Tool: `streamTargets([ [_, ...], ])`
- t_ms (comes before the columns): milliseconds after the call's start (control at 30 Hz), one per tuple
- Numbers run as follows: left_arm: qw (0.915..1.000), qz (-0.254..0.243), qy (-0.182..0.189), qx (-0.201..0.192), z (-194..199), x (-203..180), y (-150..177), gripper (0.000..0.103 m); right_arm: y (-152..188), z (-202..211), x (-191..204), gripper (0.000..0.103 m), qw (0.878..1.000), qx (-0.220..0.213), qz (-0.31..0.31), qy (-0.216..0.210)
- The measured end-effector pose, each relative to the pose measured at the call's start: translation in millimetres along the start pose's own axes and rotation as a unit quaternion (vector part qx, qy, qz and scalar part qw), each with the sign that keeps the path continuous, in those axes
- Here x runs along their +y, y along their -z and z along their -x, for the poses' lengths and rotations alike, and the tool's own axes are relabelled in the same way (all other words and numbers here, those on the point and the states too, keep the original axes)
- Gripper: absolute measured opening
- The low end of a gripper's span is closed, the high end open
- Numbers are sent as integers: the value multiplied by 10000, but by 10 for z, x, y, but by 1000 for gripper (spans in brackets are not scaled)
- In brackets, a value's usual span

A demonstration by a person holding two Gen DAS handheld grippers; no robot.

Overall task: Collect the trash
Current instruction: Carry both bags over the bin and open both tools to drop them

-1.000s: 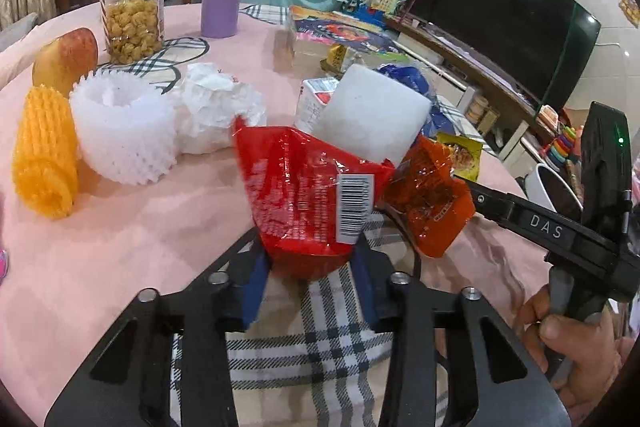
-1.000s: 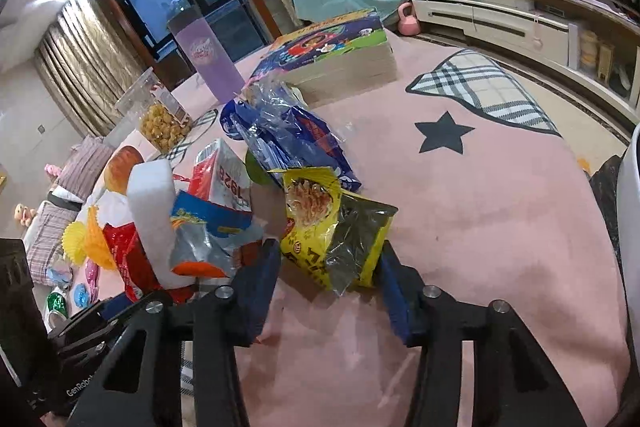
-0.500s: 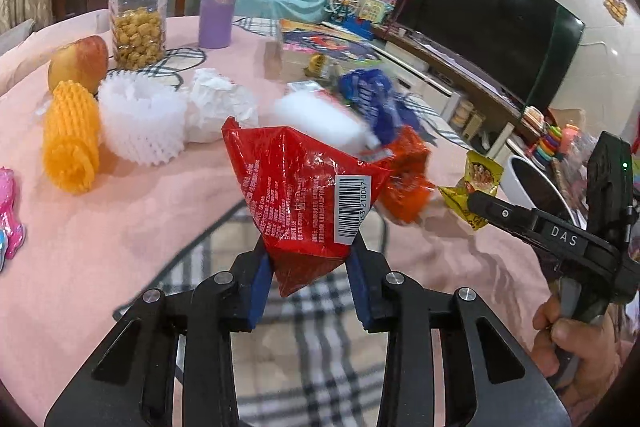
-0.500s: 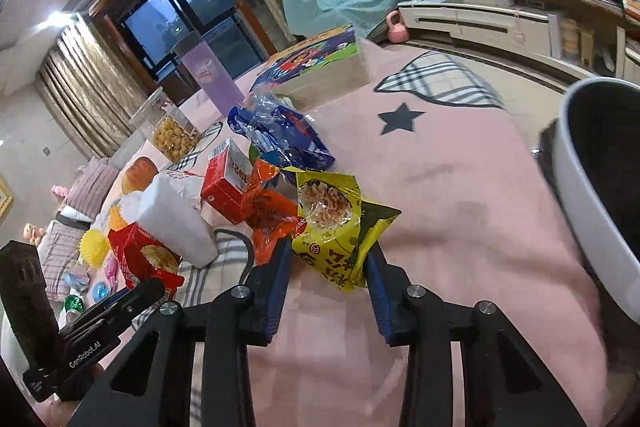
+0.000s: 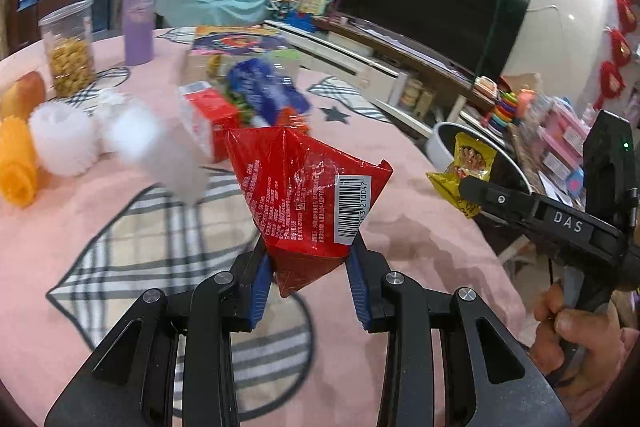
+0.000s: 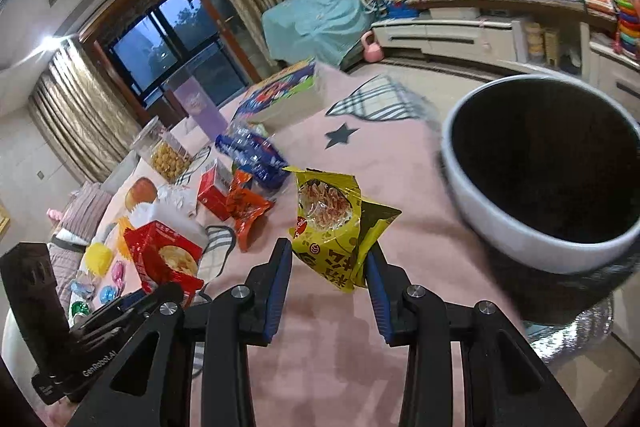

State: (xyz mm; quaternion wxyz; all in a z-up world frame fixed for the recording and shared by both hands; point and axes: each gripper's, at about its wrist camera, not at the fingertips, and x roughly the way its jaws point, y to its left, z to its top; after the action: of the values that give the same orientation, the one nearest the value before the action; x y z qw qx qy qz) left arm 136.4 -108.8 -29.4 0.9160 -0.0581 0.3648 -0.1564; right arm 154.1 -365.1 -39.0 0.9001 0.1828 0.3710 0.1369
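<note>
Change since earlier: both wrappers have risen off the pink tablecloth [image 6: 400,187] and swung toward the bin, which now fills the right-wrist view.
Bin [image 6: 500,223]: one, white-rimmed with a dark inside, standing just off the table edge, placed to catch wrappers carried over the side.
Left gripper [image 5: 308,275]: clenched on the lower tip of the red wrapper [image 5: 304,195], one bag, held upright and clear of the cloth so it travels freely.
Right gripper [image 6: 326,267]: jaws clamped on the yellow wrapper [image 6: 336,223], one bag, held in the air near the bin rim but not over it yet.
Trash left on table: one orange wrapper [image 6: 244,207], one blue bag [image 6: 252,155], one red carton [image 6: 212,191].
Not trash, likely: one purple tumbler [image 5: 138,23], one snack jar [image 5: 70,47].
</note>
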Motion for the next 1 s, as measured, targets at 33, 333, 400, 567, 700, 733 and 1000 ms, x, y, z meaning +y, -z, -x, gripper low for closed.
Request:
streamTargets([
  [33,10000,-46,37,-3,-6,-50,-14,33,-6,41,-28,37,10000,-32,-23,15],
  [333,9985,-454,311,-22,-58,-507,-120,33,-21,365,-298,37,9993,-277,-201,175],
  [400,9979,-540,369,-16,-88,-607,-141,33,-31,432,-369,37,9989,-333,-248,203],
  [567,9957,-776,507,-11,-169,-863,-201,33,-65,560,-529,37,9979,-442,-360,305],
  [700,9940,-909,609,5,-234,-1048,-253,33,-108,635,-672,37,9969,-516,-445,403],
  [733,9937,-936,623,14,-254,-1085,-264,33,-108,661,-703,37,9967,-531,-458,418],
  [1000,9901,-1197,717,132,-491,-1436,-363,33,-169,728,-980,37,9948,-590,-629,550],
])
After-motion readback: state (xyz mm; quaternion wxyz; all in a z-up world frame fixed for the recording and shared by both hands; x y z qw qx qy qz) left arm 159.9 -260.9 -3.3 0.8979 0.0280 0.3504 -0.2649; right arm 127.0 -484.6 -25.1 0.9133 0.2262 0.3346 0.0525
